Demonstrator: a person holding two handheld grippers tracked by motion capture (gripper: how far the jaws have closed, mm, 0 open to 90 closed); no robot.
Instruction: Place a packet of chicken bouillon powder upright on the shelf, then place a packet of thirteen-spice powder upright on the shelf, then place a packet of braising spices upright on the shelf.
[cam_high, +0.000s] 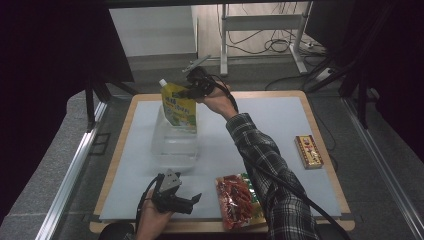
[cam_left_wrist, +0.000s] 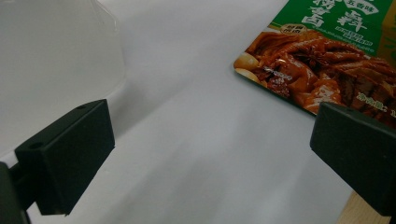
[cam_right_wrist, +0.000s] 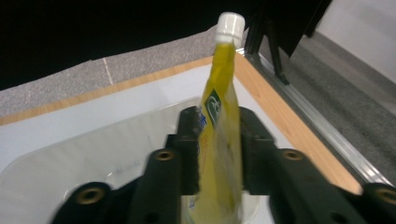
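Overhead, right tongs (cam_high: 192, 90) loosened around yellow pouch (cam_high: 181, 106) above clear tub (cam_high: 172, 145), left tongs (cam_high: 192, 202) released near table edge (cam_high: 200, 227).

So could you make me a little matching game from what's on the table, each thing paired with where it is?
Things:
1. yellow pouch
2. red snack packet
3. small gold-and-red pack
4. clear tub

Places:
A. alone near the table's right edge
B. between the right gripper's jaws, above the tub
C. mid-table, beneath the pouch
D. front edge, beside the left gripper

Pairs: 1-B, 2-D, 3-A, 4-C
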